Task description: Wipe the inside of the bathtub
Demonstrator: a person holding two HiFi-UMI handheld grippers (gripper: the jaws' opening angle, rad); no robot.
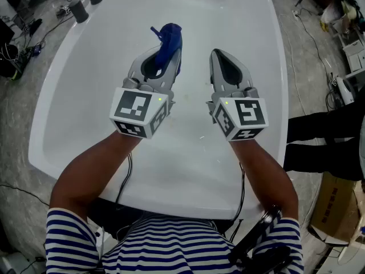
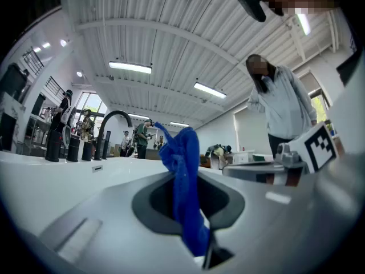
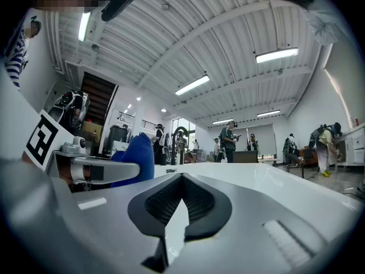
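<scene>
On my feed the left gripper (image 1: 166, 59) has its jaws clamped on the blue cloth (image 1: 170, 39). Its own view shows the cloth pinched between the dark pads, with a bunched end standing up past the tips and a tail hanging back toward the camera. The right gripper (image 1: 218, 59) sits just beside it, the two apart and roughly parallel. Its jaws are brought together with nothing between them. A thin pale wedge shows low between the pads, so I can't be sure they meet along their whole length. Both grippers are held over the inside of the white bathtub (image 1: 91, 79), nearer its close end, and I cannot tell whether the cloth touches the surface. At the far end a black curved faucet (image 2: 111, 127) rises from the rim, with a few dark cylinders (image 1: 80, 10) beside it. A person in a light shirt (image 2: 279, 107) stands at the tub's right side, and a cardboard box (image 1: 336, 204) sits on the floor there.
</scene>
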